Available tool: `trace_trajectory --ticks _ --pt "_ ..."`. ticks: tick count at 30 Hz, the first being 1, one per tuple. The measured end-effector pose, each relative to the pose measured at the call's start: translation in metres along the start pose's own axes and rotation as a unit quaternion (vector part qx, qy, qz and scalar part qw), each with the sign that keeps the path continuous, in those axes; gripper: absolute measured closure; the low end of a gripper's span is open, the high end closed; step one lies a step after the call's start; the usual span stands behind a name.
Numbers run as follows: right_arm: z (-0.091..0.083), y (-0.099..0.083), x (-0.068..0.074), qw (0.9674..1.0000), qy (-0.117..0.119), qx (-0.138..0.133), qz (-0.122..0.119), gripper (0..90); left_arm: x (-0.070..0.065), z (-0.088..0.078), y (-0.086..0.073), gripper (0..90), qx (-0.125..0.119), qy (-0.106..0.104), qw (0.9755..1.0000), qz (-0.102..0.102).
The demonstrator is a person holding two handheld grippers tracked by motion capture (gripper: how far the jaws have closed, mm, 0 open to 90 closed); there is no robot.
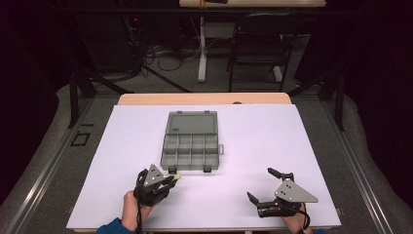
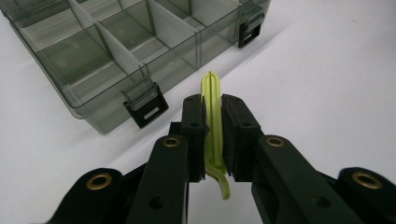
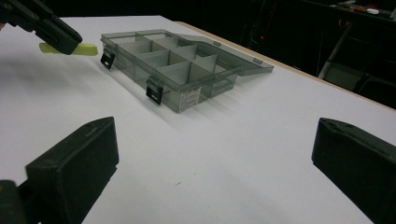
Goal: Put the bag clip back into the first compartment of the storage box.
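Note:
A smoky clear plastic organiser box (image 1: pixel 191 145) lies open at the table's middle, its lid (image 1: pixel 191 122) folded flat at the far side and its compartments (image 2: pixel 107 42) looking bare. My left gripper (image 1: pixel 171 180) hovers just in front of the box's near left latch (image 2: pixel 145 105), shut on a thin yellow-green plastic clip (image 2: pixel 213 122) that stands on edge between the pads. In the right gripper view the same clip (image 3: pixel 83 48) pokes out beside the box (image 3: pixel 175 70). My right gripper (image 1: pixel 261 185) rests at the table's near right, open, with nothing between its jaws.
A white sheet (image 1: pixel 272 136) covers the wooden table. Beyond the far edge stand a black chair (image 1: pixel 260 44), a table leg (image 1: pixel 202 53) and loose cables on the floor. Dark curtains close in both sides.

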State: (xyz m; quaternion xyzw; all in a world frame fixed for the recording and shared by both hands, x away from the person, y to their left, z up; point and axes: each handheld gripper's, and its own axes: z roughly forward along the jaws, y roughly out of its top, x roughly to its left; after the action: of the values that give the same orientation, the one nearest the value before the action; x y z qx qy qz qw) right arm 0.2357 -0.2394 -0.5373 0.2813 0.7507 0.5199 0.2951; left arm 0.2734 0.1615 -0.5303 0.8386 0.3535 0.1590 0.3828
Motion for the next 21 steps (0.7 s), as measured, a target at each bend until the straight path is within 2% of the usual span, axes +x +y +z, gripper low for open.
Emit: trace_trajectory --ticks 21 --pt "0.001 0.000 0.001 1.0000 0.001 0.000 0.000 0.1 0.016 -0.010 0.008 80.2 0.001 0.014 0.9999 -0.003"
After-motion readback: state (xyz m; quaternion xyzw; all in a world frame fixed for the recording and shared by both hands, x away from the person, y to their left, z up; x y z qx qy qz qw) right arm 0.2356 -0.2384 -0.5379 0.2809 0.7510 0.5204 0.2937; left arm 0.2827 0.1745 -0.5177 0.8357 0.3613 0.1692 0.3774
